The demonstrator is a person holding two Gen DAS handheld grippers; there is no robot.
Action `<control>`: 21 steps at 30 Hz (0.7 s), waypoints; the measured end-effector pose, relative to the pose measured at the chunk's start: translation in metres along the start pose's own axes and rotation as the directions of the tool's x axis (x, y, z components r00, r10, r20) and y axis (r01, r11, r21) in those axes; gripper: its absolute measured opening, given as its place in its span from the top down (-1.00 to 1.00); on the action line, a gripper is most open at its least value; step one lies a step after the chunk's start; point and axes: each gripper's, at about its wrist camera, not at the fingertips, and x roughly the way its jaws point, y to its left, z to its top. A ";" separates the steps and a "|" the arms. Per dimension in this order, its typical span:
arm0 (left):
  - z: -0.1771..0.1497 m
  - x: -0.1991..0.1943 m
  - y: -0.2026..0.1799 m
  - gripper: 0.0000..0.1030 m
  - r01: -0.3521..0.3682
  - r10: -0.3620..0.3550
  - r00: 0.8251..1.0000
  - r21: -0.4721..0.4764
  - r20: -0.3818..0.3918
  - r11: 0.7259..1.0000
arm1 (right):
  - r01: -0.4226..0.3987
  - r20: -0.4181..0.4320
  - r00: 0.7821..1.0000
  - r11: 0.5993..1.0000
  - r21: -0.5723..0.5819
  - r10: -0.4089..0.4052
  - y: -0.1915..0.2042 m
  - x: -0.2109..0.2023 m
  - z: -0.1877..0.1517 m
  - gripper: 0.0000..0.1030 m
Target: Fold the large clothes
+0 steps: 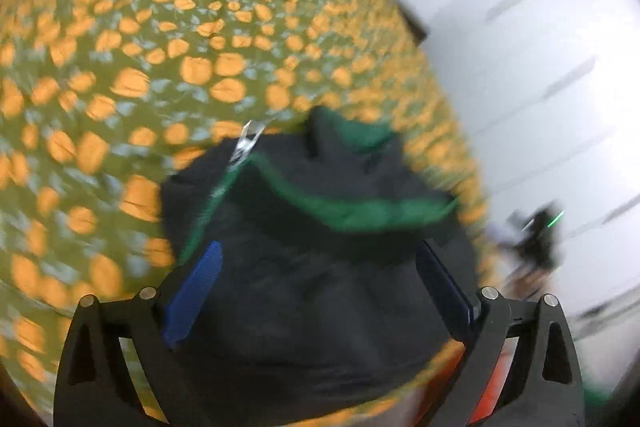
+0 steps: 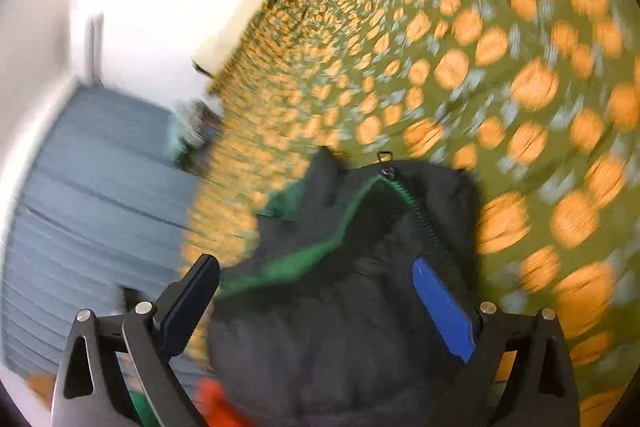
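Note:
A black jacket [image 1: 320, 267] with green lining and a zipper lies bunched on a green bedcover with orange dots [image 1: 140, 47]. My left gripper [image 1: 318, 255] is open, its blue-padded fingers [image 1: 192, 299] spread to either side of the black fabric just above it. In the right wrist view the same jacket [image 2: 340, 327] shows its green trim and zipper pull [image 2: 387, 171]. My right gripper [image 2: 316, 275] is open too, with the jacket between its spread fingers [image 2: 444, 311]. Both views are motion-blurred.
The dotted bedcover [image 2: 500, 67] fills most of both views. White cabinet fronts [image 1: 540, 67] stand to the right in the left wrist view. A grey-blue floor [image 2: 92, 187] lies beside the bed. Something red-orange [image 2: 216, 403] shows below the jacket.

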 end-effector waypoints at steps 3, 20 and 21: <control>-0.015 0.038 0.000 -0.86 -0.194 0.206 0.976 0.140 -0.073 0.971 | 0.160 -0.084 0.980 0.968 -0.195 -0.179 0.013 0.023 -0.010 -0.92; 0.020 0.040 -0.041 0.72 -0.504 0.453 0.828 0.086 0.330 0.859 | 0.506 0.295 0.862 0.728 -0.463 -0.412 0.113 0.039 0.001 0.58; 0.020 0.056 -0.037 0.71 -0.540 0.489 0.807 0.078 0.332 0.838 | 0.519 0.303 0.854 0.728 -0.448 -0.423 0.110 0.046 0.006 0.58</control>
